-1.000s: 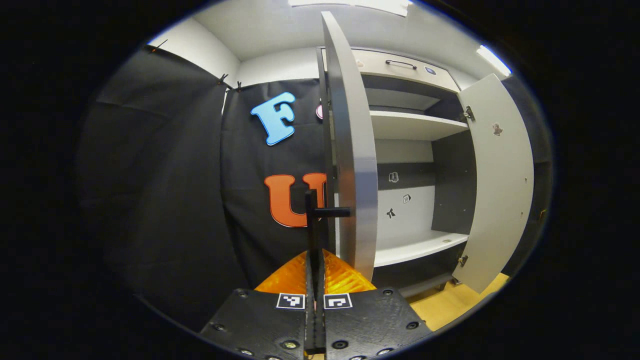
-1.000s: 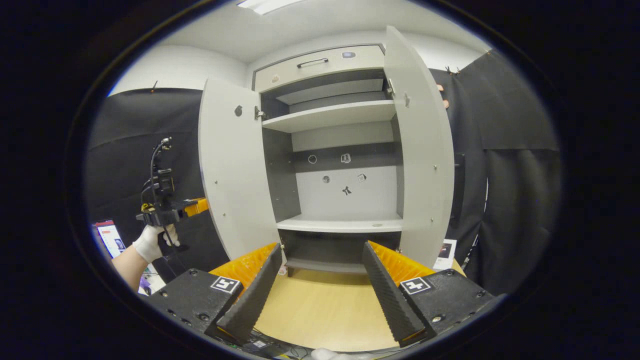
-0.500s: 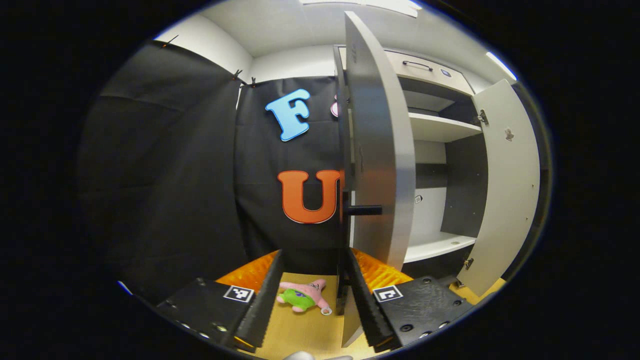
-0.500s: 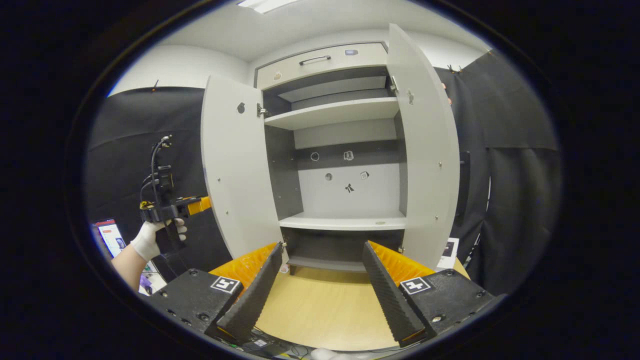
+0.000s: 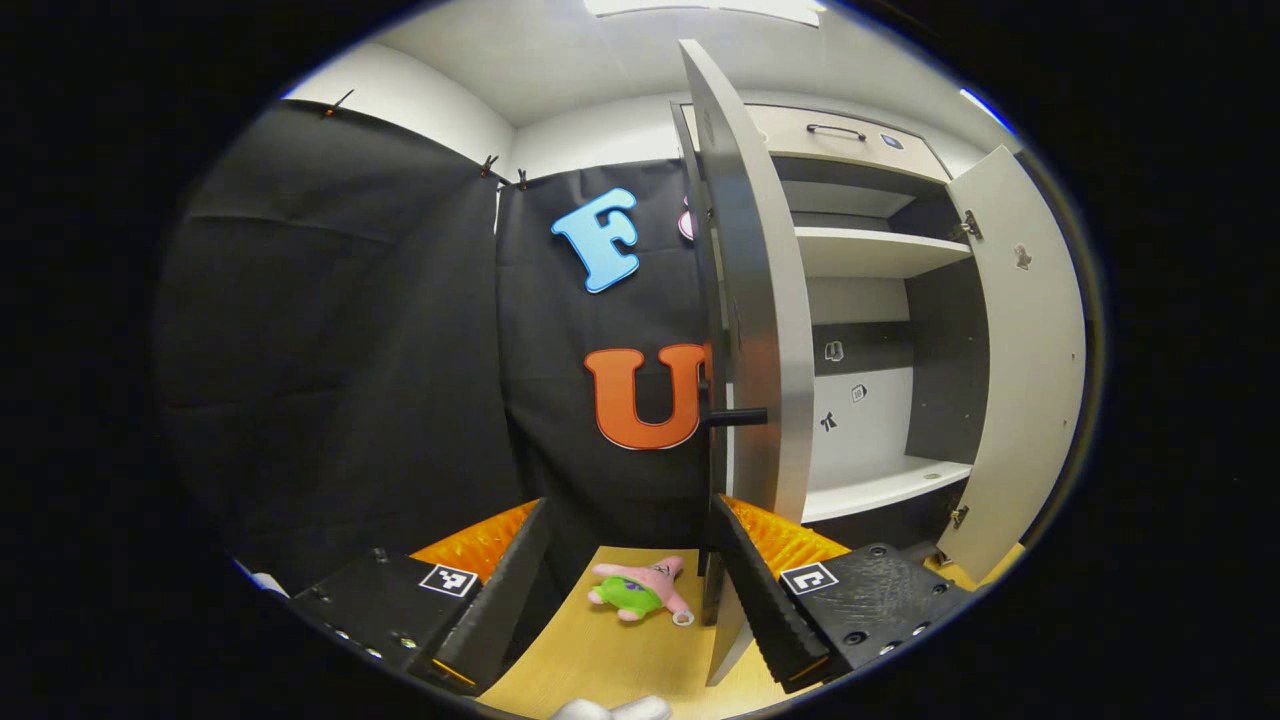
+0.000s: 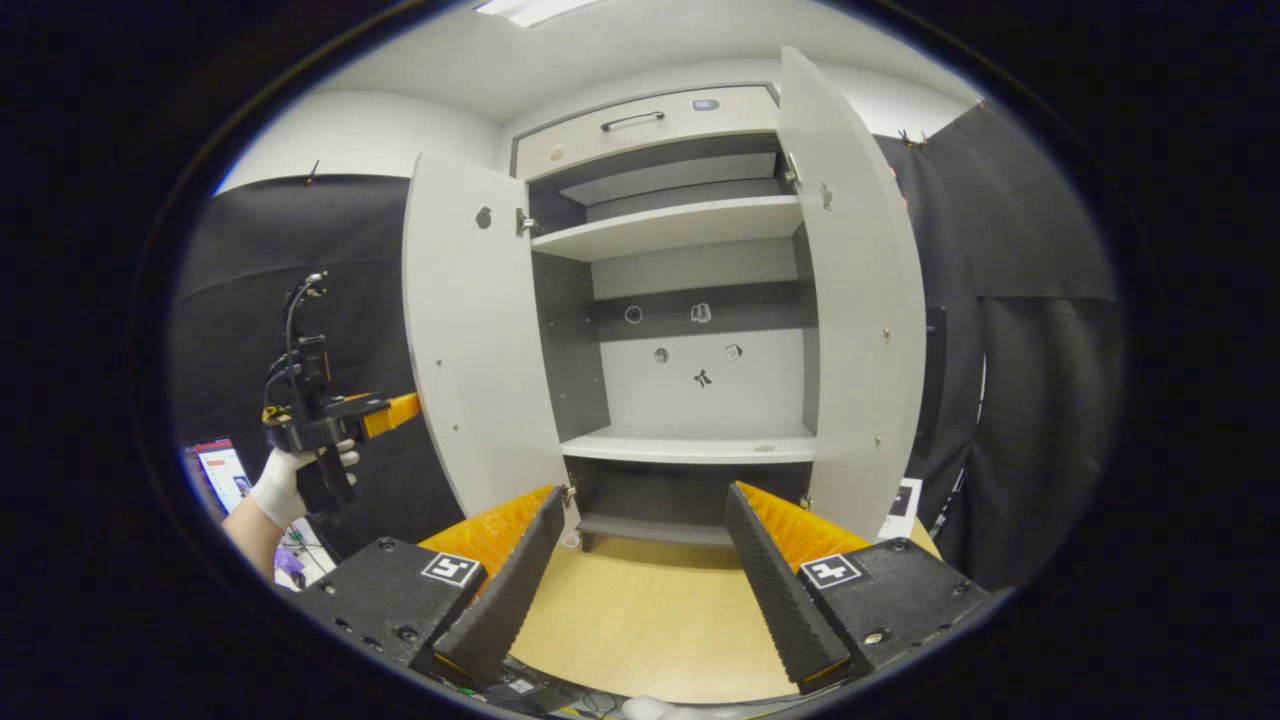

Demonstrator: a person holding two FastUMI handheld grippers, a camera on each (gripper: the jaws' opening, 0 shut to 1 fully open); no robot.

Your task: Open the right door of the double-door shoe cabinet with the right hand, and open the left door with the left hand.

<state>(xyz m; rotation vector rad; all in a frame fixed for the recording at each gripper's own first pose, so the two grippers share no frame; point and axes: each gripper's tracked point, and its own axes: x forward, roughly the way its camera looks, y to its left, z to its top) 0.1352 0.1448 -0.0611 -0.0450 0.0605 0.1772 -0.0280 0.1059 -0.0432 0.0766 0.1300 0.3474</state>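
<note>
Both doors open. L gripper [image 5: 625,590] & R gripper [image 6: 640,570] fingers spread, holding nothing. Risk: left door [image 5: 750,300] swings back w/o hold.

Black cloth walls [image 5: 350,330] hang ahead; white ceiling [image 6: 560,60] (one light panel [image 5: 700,8]) above, pale wood floor [image 6: 650,610] under the fingers.

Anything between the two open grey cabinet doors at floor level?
Right gripper view: bare light wooden floor between the left grey door and right grey door.
</note>
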